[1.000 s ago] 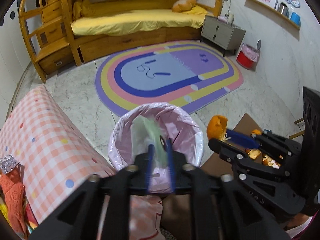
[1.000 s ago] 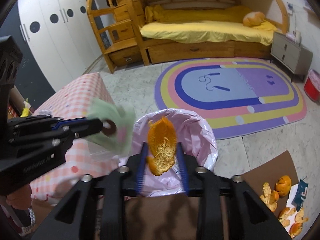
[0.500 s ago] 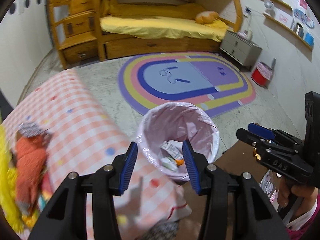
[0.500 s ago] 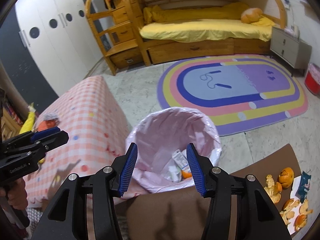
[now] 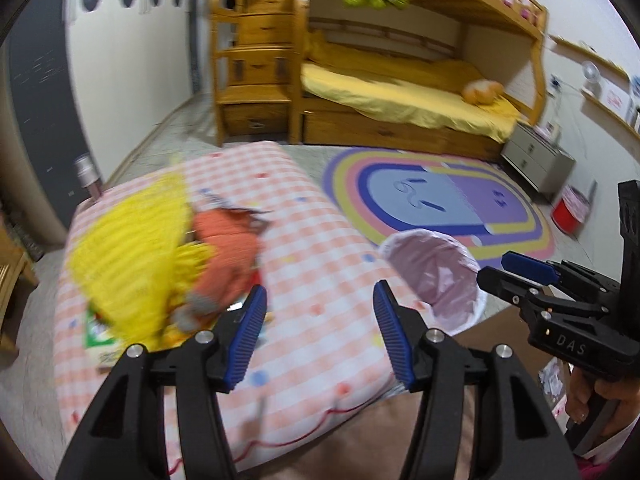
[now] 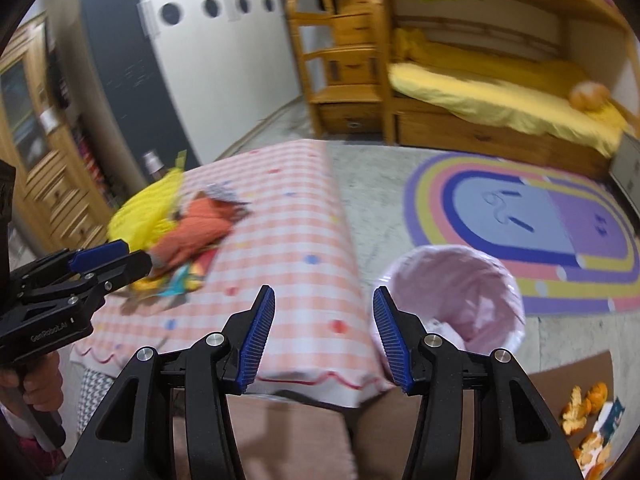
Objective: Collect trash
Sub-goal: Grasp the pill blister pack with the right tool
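The pink-lined trash bin [image 6: 452, 300] sits on the floor just ahead and to the right of your right gripper [image 6: 324, 332], right beside the edge of the checkered table [image 6: 288, 248]. From your right wrist view you can see a bit of pale scrap low inside the liner; what it is cannot be told. Your left wrist view shows the same trash bin [image 5: 434, 276] farther right of your left gripper [image 5: 320, 336], its inside mostly hidden by the rim.

Both of your grippers are released, jaws spread wide with nothing between the blue pads. Your left gripper hangs over the near end of the checkered table [image 5: 304, 248], and your right gripper [image 5: 532, 280] shows at its far right, beside the bin.

Ahead and left of both grippers a blurred heap lies on the table: a yellow cloth [image 5: 128, 248] with an orange plush [image 5: 224, 256] against it.

Only your right wrist view shows the orange peels [image 6: 588, 412] on the brown board [image 6: 540, 392], low to the right of that gripper. The rainbow rug [image 6: 520, 220] spreads beyond the bin.
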Action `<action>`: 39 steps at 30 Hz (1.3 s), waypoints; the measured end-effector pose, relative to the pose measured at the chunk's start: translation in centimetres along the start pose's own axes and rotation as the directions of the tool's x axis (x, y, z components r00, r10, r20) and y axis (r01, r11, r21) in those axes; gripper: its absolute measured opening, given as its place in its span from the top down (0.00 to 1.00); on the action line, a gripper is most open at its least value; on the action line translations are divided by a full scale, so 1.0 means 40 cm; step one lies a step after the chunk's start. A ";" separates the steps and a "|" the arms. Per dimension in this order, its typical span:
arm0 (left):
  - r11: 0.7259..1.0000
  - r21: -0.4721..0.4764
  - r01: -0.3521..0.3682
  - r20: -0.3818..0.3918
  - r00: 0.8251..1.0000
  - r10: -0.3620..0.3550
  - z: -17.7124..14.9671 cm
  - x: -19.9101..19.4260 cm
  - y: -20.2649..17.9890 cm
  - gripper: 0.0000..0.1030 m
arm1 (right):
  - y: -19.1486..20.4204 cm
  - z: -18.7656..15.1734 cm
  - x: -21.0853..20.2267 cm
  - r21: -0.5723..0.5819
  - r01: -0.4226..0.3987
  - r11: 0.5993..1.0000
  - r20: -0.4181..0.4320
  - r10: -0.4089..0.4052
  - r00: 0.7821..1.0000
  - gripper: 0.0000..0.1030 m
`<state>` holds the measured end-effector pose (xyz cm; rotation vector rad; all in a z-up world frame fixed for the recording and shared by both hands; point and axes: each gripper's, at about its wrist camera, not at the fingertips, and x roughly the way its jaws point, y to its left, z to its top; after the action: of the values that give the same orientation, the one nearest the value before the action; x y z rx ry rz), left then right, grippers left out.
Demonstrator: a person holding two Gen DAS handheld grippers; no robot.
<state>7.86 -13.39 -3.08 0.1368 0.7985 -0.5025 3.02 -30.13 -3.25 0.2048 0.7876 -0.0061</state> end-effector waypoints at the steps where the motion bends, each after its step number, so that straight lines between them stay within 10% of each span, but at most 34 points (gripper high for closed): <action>1: 1.000 -0.015 -0.011 0.003 1.000 0.011 -0.007 -0.010 0.020 0.45 | 0.028 0.002 0.004 -0.019 -0.011 1.000 -0.004 0.011 1.000 0.49; 17: 0.955 -0.231 -0.184 0.019 0.981 0.193 -0.081 -0.073 0.304 0.37 | 0.273 0.037 0.119 -0.226 -0.071 0.972 -0.052 0.061 0.997 0.37; 26: 0.930 -0.269 -0.251 -0.012 0.966 0.257 -0.031 -0.010 0.405 0.37 | 0.293 0.146 0.290 -0.302 -0.071 0.951 -0.079 0.049 0.996 0.63; 39: 0.936 -0.231 -0.267 -0.048 0.964 0.263 0.043 0.090 0.438 0.37 | 0.322 0.217 0.483 -0.396 -0.069 0.916 -0.117 0.025 0.993 0.63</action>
<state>19.51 0.04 -5.68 0.0277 0.8349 -0.1487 23.83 -17.75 -8.58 -0.1667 0.8763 0.2128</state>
